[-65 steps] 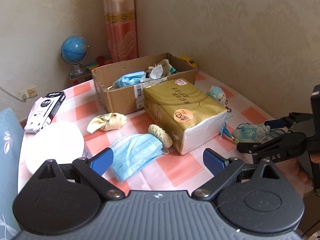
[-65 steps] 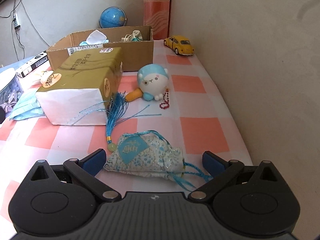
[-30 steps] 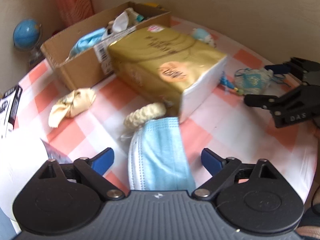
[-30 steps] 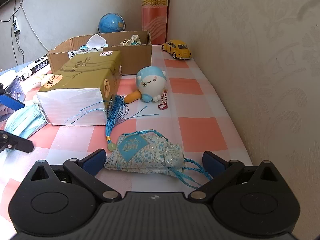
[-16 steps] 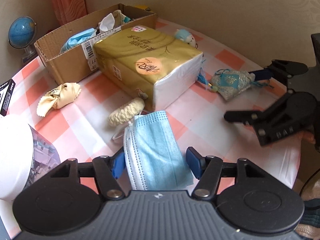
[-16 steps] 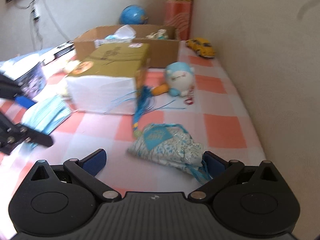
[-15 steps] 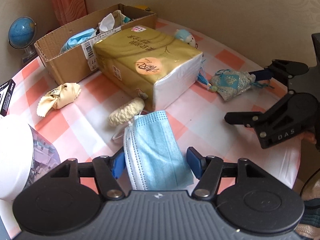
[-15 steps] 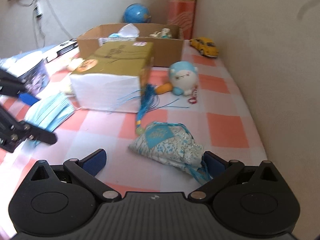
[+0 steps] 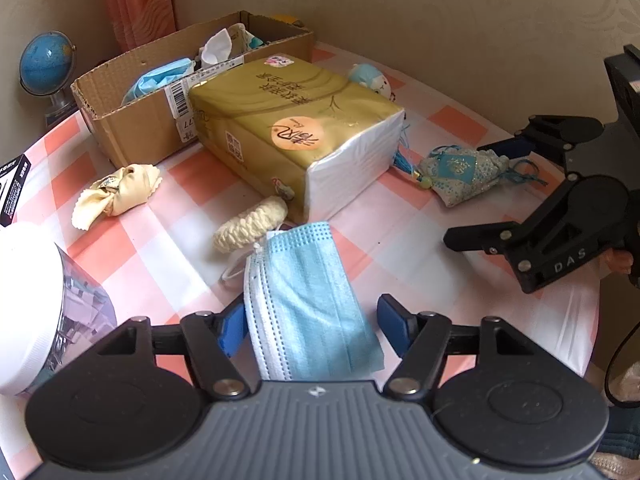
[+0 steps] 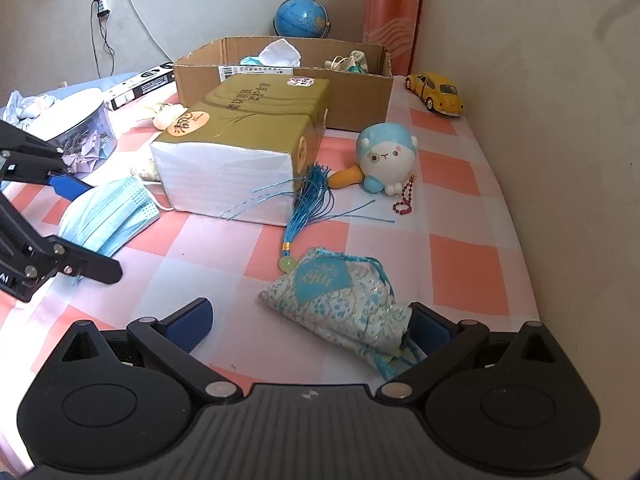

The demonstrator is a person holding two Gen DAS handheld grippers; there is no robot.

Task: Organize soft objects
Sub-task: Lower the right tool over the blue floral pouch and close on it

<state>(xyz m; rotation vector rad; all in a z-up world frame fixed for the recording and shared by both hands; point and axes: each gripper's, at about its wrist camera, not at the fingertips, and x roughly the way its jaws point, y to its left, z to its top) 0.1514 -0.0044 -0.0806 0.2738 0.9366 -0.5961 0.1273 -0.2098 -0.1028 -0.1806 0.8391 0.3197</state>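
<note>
A light blue face mask (image 9: 308,292) lies flat on the checked tablecloth between the pads of my left gripper (image 9: 312,330). Its jaws are opening: the left pad (image 9: 231,330) touches the mask's edge, while the right pad stands just clear. A blue-and-white sachet (image 10: 340,300) with a blue tassel (image 10: 308,200) lies between the wide-open fingers of my right gripper (image 10: 310,326), against the right pad. Behind stands a cardboard box (image 9: 136,128) holding another mask and tissues.
A gold tissue pack (image 9: 296,128) sits mid-table. Around it lie a cream scrunchie (image 9: 250,224), a yellow cloth bow (image 9: 116,194) and a blue plush toy (image 10: 386,156). A white-lidded tub (image 9: 28,300) is at the left, a yellow toy car (image 10: 436,92) by the wall.
My left gripper has come down over the mask, its jaws narrowing around it and then widening slightly. My right gripper has turned, so the sachet now lies against its right pad.
</note>
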